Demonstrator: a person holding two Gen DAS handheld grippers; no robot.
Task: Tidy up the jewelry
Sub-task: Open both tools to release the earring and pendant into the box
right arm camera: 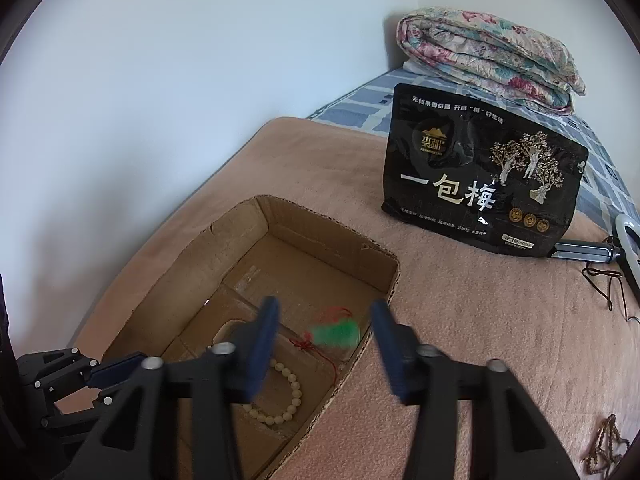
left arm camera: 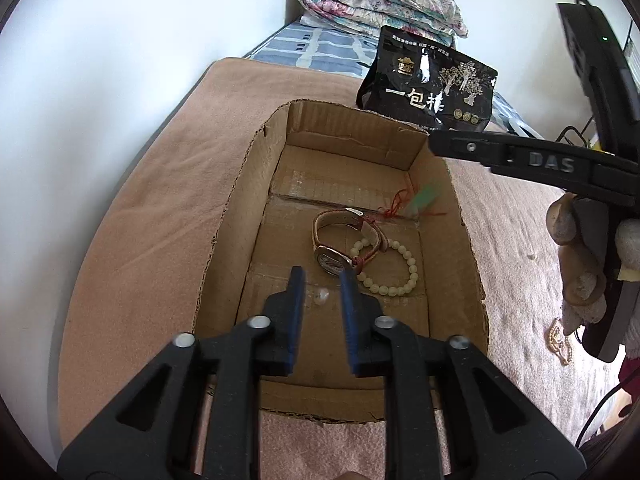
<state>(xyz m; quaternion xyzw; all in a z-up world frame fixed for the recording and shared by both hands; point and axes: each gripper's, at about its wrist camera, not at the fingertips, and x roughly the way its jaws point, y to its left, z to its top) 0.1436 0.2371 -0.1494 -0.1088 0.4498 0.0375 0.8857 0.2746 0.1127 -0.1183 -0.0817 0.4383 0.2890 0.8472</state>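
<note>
While both grippers, left point(left arm camera: 320, 288) and right point(right arm camera: 322, 326), hang over the box point(left arm camera: 240, 184) with fingers spread and nothing pinched, the blurred green pendant point(right arm camera: 338, 332) inside could snag its red cord on the watch point(left arm camera: 332, 258).

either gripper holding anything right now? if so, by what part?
Nothing is held. The left gripper is open over a small pale bead on the box floor. The right gripper is open; the green pendant is blurred between its jaws, untouched.
</note>
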